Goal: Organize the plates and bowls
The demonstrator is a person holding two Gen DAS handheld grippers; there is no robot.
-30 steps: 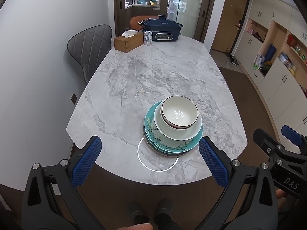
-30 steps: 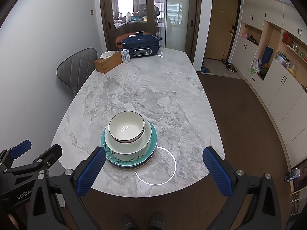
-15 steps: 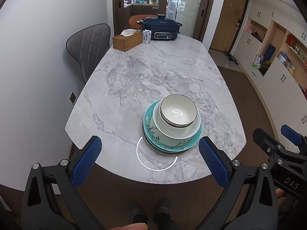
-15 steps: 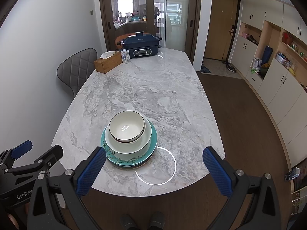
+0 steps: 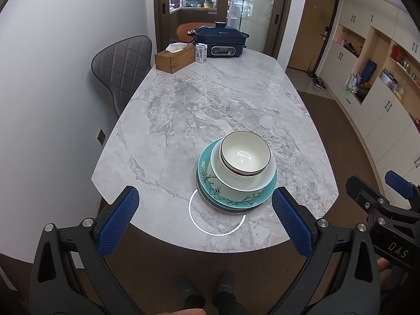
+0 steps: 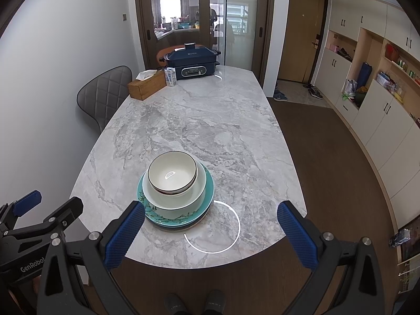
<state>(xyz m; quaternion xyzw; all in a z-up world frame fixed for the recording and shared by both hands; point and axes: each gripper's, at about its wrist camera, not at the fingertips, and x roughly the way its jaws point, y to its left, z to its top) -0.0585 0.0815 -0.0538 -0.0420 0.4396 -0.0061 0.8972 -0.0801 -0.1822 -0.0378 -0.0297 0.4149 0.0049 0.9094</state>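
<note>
Left gripper: the left black two-finger gripper with blue ribbed pads [image 5: 204, 218] hung at the bottom of the left wrist view, jaws spread wide and holding nothing, short of the table edge.
Chair: a grey quilted chair [image 5: 123, 63] stood at the left of the frame, against the table's side.
Table: the grey-veined marble oval table [image 5: 210, 99] filled the middle of both views.
Tissue box: a wooden tissue box [image 5: 173, 57] with a white tissue poking out sat at the upper middle, a small white carton [image 5: 201, 53] just beside it, then a dark blue electric cooker [image 5: 220, 42].
Stack: near the table's lower edge, a dark plate lay at the bottom, a teal plate with a branch pattern [image 5: 231, 197] on it, a wide white bowl [image 5: 244, 182] in that, and a small white bowl with a dark rim [image 5: 245, 155] nested on top; the top bowl was empty.
Right gripper: the right black gripper with blue pads [image 6: 210, 229] was released too, jaws wide, the stack lying lower left of centre in its view.
Cabinets: white cupboards with open shelves [image 6: 378, 78] lined the right edge.
</note>
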